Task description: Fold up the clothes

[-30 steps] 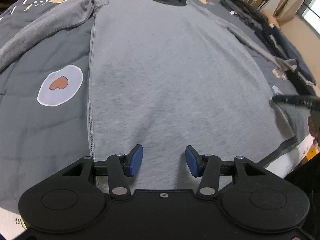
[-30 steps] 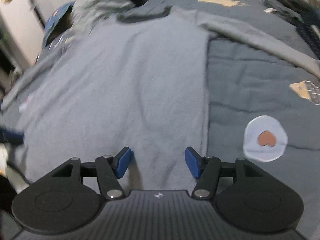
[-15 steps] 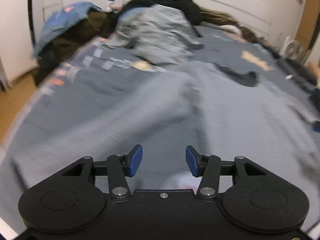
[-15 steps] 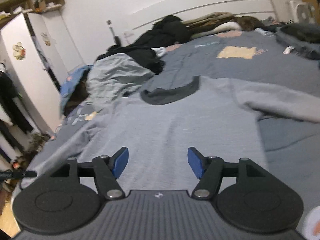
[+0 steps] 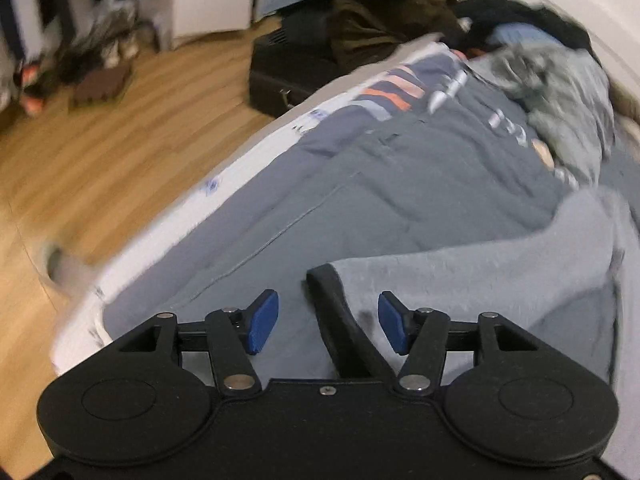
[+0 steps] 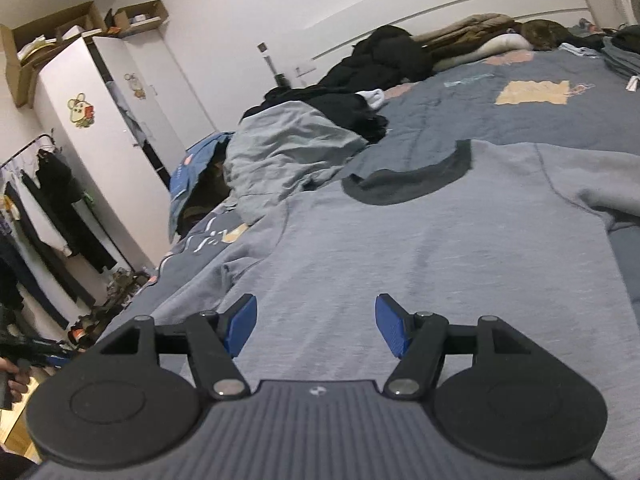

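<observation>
A light grey sweatshirt lies flat on the bed, its dark collar at the far end. My right gripper hovers over the shirt's body, open, with nothing between its fingers. In the left wrist view one sleeve runs out toward the bed's edge and ends in a dark cuff. My left gripper hangs over that cuff. Its jaws are opening and the cuff lies between the blue pads, which do not press on it.
A heap of grey and black clothes sits at the bed's far left. The bed's white edge drops to a wooden floor with a black case. A white wardrobe and a clothes rack stand to the left.
My left gripper swung left off the shirt's body to the sleeve cuff at the bed's edge. The right gripper tilted up from the hem toward the collar. Both stand slightly wider.
</observation>
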